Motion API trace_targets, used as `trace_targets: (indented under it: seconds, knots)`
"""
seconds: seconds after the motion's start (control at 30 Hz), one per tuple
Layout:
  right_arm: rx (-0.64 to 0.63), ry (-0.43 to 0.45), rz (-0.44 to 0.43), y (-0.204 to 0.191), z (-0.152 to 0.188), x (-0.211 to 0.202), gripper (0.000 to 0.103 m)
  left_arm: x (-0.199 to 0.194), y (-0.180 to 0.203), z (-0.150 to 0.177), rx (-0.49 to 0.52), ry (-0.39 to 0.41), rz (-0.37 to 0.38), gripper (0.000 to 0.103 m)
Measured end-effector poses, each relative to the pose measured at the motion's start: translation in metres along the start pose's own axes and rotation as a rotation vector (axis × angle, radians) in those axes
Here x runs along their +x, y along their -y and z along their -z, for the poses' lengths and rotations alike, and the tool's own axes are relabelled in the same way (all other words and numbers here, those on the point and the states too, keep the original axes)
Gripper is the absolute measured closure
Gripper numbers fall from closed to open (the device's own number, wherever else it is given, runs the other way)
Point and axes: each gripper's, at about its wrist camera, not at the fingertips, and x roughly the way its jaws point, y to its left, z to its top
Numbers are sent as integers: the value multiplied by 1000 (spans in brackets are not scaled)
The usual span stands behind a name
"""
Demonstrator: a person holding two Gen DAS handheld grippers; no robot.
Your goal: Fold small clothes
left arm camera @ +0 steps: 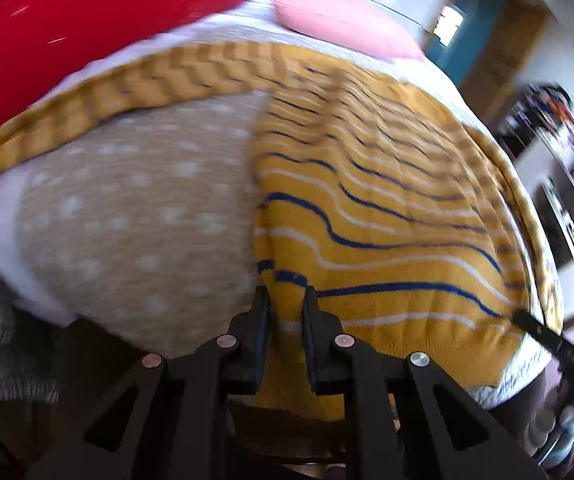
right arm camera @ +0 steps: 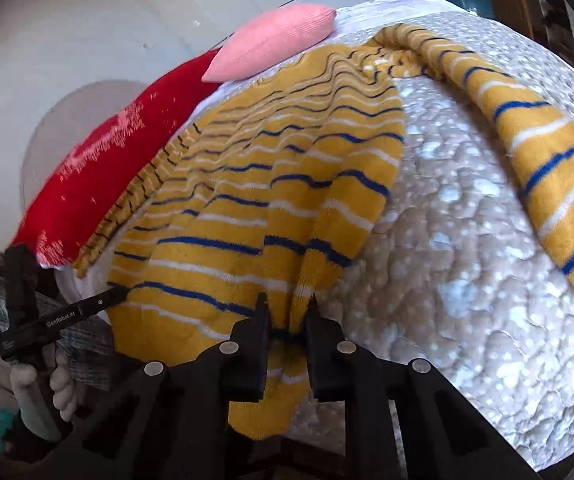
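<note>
Both grippers (left [left arm camera: 286, 300], right [right arm camera: 287, 308]) pinch striped sweater [right arm camera: 267, 208].

Home bedroom: quilted bed [right arm camera: 467, 240], pillows [right arm camera: 275, 40].

Both grippers sit low at the near edge, reaching forward side by side. The left gripper [left arm camera: 285, 294] has its jaws drawn in with only a narrow gap, pinching cloth between them. The right gripper [right arm camera: 287, 302] matches it, jaws nipped on a fold. A pale-gloved hand [right arm camera: 53, 394] grips the left handle.
</note>
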Motion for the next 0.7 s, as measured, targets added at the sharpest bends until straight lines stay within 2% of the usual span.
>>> trace_targets:
  seconds: [0.1, 0.13, 0.17, 0.2, 0.23, 0.27, 0.3, 0.4, 0.53, 0.67, 0.7]
  knots:
    - [28, 18, 31, 11, 1, -17, 86, -14, -19, 3, -40, 1, -27, 86]
    - [22, 37, 53, 13, 1, -25, 86, -18, -25, 2, -44, 16, -44, 86]
    - [4, 77, 111, 16, 0, -40, 81, -24, -29, 4, -46, 28, -53, 84]
    - [-6, 98, 145, 19, -2, -50, 75, -28, -35, 4, -54, 37, -55, 79]
    - [-28, 136, 203, 22, -3, -65, 57, -35, -41, 5, -63, 41, -53, 75]
    - [-51, 159, 244, 26, -3, -77, 43, -39, -44, 5, -71, 48, -53, 68]
    - [-72, 169, 275, 28, -3, -85, 40, -41, -46, 5, -77, 58, -58, 66]
    - [-182, 144, 401, 39, 4, -101, 37, -41, -41, 5, -66, 62, -60, 65]
    - [-299, 76, 472, 43, 24, -98, 35, -27, -18, 2, -28, 35, -33, 65]
    - [-291, 122, 587, 57, 28, -91, 35, -20, 4, 4, 20, 18, -22, 65]
    - [-278, 127, 589, 62, 28, -90, 35, -21, 9, 5, 37, 20, -27, 65]
